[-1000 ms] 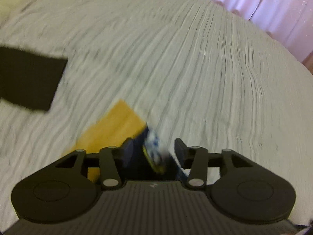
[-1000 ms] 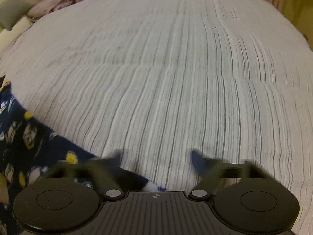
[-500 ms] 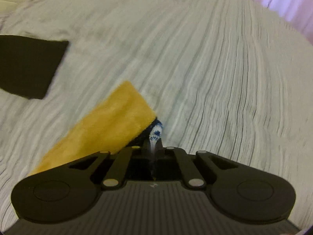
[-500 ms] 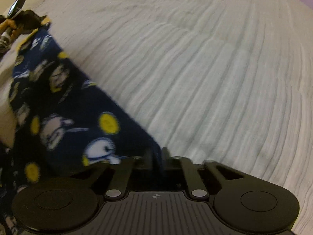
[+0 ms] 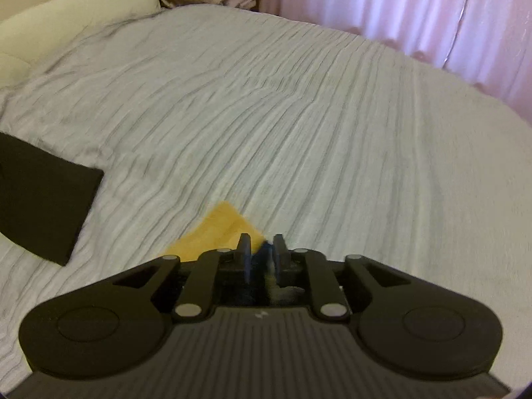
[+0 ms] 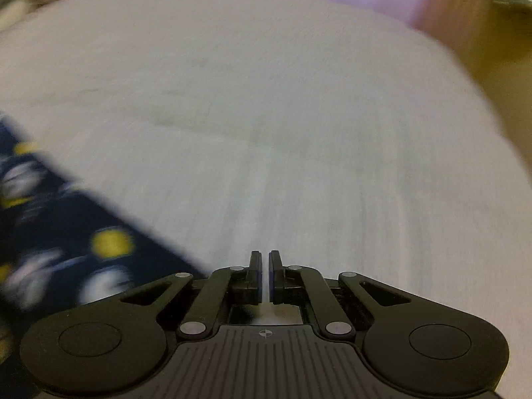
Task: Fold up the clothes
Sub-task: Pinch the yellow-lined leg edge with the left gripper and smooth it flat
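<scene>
Pinching floppy, light fleece pajamas [image 5: 264,256]: left gripper [image 5: 262,249], jaws just eased, grasps the edge; right gripper [image 6: 265,276] looks clenched, grip unclear. Grab corners.

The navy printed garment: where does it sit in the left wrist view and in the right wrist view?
Left wrist: only a sliver of the navy printed garment shows between the left gripper fingers, with its yellow lining just left.
Right wrist: it fills the lower left, beside the right gripper.
Shared landmark: the striped bedspread.
</scene>
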`<state>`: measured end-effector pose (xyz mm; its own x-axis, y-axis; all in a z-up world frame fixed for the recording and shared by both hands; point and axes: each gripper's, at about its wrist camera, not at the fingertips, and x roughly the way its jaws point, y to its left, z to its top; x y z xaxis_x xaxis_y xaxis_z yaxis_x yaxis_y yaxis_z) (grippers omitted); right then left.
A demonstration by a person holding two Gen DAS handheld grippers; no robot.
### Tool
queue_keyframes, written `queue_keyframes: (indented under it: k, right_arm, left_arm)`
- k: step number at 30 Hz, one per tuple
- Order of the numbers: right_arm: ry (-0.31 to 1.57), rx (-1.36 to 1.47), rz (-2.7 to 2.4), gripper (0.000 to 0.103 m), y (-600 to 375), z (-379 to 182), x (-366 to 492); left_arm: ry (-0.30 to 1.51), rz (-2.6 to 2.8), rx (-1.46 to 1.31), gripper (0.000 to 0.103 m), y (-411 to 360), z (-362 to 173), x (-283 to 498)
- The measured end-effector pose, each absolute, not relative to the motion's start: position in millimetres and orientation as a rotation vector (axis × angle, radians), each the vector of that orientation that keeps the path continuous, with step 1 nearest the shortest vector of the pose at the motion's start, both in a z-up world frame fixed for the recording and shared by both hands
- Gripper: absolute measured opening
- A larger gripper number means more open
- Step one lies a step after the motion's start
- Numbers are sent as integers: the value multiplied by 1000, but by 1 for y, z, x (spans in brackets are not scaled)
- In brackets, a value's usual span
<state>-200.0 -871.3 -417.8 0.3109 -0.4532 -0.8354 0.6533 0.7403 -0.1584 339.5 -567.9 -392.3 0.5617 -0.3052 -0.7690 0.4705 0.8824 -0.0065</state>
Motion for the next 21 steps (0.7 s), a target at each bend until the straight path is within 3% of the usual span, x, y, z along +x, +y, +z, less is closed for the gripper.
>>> queue_keyframes:
  k: [3,4,5,6,7,10,15,16,18,21]
  right_arm:
    - [951,370,-788,2,-876,-414,-220]
    - [934,410,-784,10,-874,-412,-228]
    - [919,422,-795,41,-870,-409,-235]
    - [904,434,-806,64,-866,-406,-243]
    - [888,446,-816,78,-862,-403,-251]
    - [845,504,-850,78,-849,-396,-272]
    - [770,623,-942,78,-829,-387,-286]
    - [759,643,-953,78,-826,-385,-286]
    - [756,671,-948,78,-820,-385,-288]
    - [799,635,-939,78,-808,-375,-295]
  left_arm:
    - [834,-449,222,28,-540,-394,343]
    - [842,-431,205,33,-524,-394,352]
    - [859,-403,177,33,-507,-393,359]
    - [880,-375,138,33,-488,-391,363]
    - [900,-349,97,33,-471,-389,364]
    - [975,-284,-18,42,-427,-392,361]
    - [1137,-251,-210,46,-394,-427,358]
    - [1150,-244,-251,43,-394,-436,359]
    - [1091,-266,-273,10,-399,-439,360]
    - [908,-347,-186,6,-409,-420,353]
